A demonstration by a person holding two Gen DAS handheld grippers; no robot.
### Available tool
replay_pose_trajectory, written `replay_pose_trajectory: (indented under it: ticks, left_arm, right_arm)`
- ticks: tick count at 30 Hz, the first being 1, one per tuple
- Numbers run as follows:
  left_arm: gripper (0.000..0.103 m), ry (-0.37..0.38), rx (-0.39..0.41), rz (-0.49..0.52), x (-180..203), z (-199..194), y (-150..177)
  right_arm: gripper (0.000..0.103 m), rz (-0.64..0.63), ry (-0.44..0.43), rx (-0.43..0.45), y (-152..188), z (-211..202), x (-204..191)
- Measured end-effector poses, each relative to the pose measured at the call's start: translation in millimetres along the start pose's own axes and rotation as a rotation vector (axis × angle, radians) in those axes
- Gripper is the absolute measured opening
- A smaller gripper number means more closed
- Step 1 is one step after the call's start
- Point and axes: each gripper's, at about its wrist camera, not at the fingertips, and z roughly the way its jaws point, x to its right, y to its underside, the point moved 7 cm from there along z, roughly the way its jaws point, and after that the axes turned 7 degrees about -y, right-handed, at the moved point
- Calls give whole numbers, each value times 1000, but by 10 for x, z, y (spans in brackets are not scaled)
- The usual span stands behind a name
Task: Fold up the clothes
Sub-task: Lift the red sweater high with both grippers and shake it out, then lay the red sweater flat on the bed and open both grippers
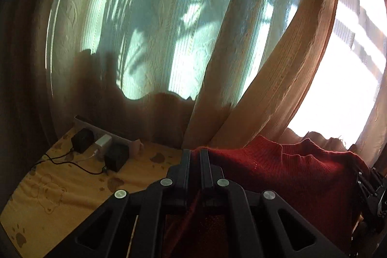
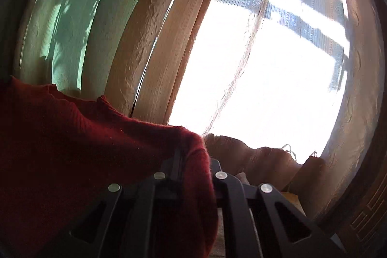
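Fingers of the left gripper (image 1: 195,156) stand close together with a thin edge of the red sweater (image 1: 285,175) pinched between them. The right gripper (image 2: 193,161) is draped by the same knit, so whether its fingers are clamped I cannot tell, though cloth seems to run between them. The sweater hangs lifted between the two, above the bed.

It is a soft ribbed knit, fuzzy at the edge, sagging in the middle. The risk, as I judge it, is the thin left pinch slipping if the hands pull apart, dropping one corner, or the stretchy knit folding crooked.

Below lies a yellow sheet (image 1: 60,197) printed with bears and paws, with dark chargers (image 1: 116,157) and a cord (image 1: 72,163). Behind hang embossed, pleated curtains (image 1: 150,28).
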Motion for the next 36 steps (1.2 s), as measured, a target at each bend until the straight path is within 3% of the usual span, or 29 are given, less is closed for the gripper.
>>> replay_pose_trajectory:
  ticks: [2, 3, 4, 7, 10, 13, 16, 20, 24, 28, 32, 36]
  left_arm:
    - [7, -29, -130, 0, -10, 568, 329]
    - [7, -40, -190, -2, -18, 816, 500]
    - [7, -49, -227, -7, -42, 974, 614]
    - [8, -65, -282, -27, -146, 1206, 794]
    - [9, -69, -318, -43, -259, 1246, 815]
    - [10, -77, -340, -34, -325, 1222, 810]
    - [11, -100, -355, -2, -360, 1125, 762]
    - [11, -123, -342, -23, -485, 891, 654]
    - [11, -37, -327, -39, -421, 629, 707]
    - [11, 45, -374, -8, -183, 423, 1046]
    - [11, 149, -444, 7, 110, 239, 1462]
    - [11, 258, -501, 26, 454, 12, 1774]
  right_arm:
    - [37, -24, -57, -175, 389, 575, -161]
    - [57, -34, -78, -241, 574, 775, -224]
    - [69, -43, -79, -278, 721, 901, -250]
    - [82, -18, -69, -277, 870, 957, -164]
    - [82, 53, -59, -252, 852, 872, 41]
    - [83, 49, 12, -200, 692, 681, 216]
    - [83, 25, 28, -162, 506, 475, 255]
    - [83, 7, -39, -156, 549, 187, 199]
    - [83, 59, -135, -154, 722, -217, 191]
    - [83, 94, -235, -126, 885, -669, 207]
    - [85, 112, -226, -130, 1175, -1160, 439]
    - [84, 185, -227, -201, 1662, -1540, 778]
